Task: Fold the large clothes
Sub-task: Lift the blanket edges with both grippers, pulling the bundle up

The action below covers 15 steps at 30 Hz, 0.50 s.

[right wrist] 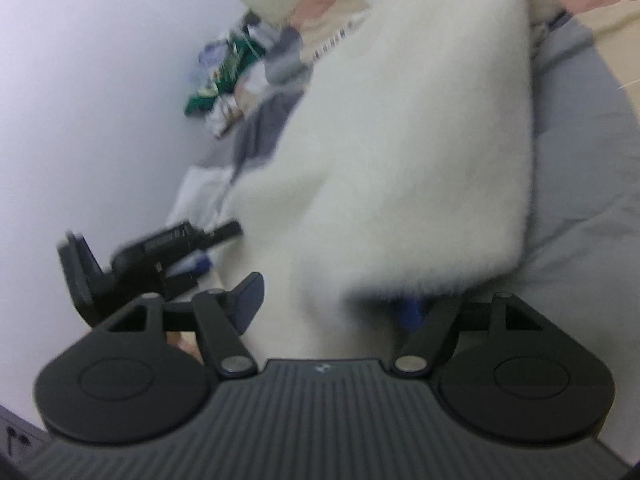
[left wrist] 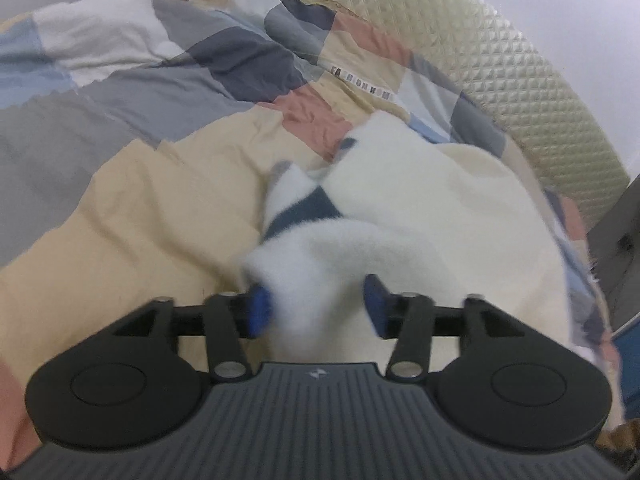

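A: What does the left wrist view show, starting at nine o'clock?

B: A bed under a patchwork quilt (left wrist: 168,92) of grey, cream, pink and white squares. Toward the centre and three o'clock lies a fluffy white garment (left wrist: 420,216) with a dark blue band, bunched on the quilt. A quilted cream headboard (left wrist: 520,68) curves from twelve to three o'clock. At six o'clock the left gripper (left wrist: 318,308) has its blue fingers (left wrist: 260,310) spread apart; a blurred fold of the garment sits between them, and they do not pinch it

A: And the right wrist view?

B: At nine o'clock a pale wall, with the other gripper's black body (right wrist: 152,256) below it. Green and white clutter (right wrist: 224,76) lies near eleven o'clock. The white garment fills the centre up to one o'clock, resting on the quilt. At six o'clock the right gripper (right wrist: 330,304) has its fingers (right wrist: 248,300) spread wide; the garment's edge hangs over the gap, covering the right-hand one
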Available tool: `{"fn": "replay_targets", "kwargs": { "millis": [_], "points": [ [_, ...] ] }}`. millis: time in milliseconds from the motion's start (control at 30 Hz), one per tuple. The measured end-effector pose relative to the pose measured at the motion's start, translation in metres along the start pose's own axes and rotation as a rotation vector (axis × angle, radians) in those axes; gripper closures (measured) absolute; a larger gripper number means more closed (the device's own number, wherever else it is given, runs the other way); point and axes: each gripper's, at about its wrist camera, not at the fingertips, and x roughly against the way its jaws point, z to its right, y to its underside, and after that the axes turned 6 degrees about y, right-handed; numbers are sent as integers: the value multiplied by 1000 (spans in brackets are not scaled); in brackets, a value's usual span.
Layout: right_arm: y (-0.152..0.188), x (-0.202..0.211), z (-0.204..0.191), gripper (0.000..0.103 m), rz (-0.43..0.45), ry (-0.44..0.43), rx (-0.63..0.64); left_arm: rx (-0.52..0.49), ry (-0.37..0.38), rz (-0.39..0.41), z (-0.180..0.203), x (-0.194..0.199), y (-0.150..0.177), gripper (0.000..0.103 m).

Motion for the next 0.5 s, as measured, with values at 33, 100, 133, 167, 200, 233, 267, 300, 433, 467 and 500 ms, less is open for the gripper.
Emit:
{"fn": "replay_targets", "kwargs": {
  "millis": [33,100,133,167,200,233,267,300,433,467,500],
  "points": [
    [1,8,1,31,15,-2,-15,3,-7,5,1,7,2,40],
    [2,21,5,31,41,15,-45,-4,-28,9,5,23,7,35],
    [2,26,9,31,52,34,-64,-3,-27,5,6,29,10,34],
    [2,29,14,31,66,48,-91,-1,-22,-2,7,34,12,34],
    [2,32,20,31,82,55,-129,0,-19,-11,9,38,15,34],
    [1,35,28,31,97,60,-173,0,-17,-21,9,40,17,34],
    [1,38,35,32,118,70,-221,4,-20,-30,9,41,20,34],
    [2,40,43,32,140,86,-264,17,-28,-43,7,41,23,34],
    [1,41,65,33,171,142,-395,104,8,-95,-6,34,29,35],
    [2,40,69,33,166,155,-408,131,23,-108,-9,31,29,36],
    [4,38,71,34,158,161,-414,152,33,-116,-13,28,30,36]
  ]
}}
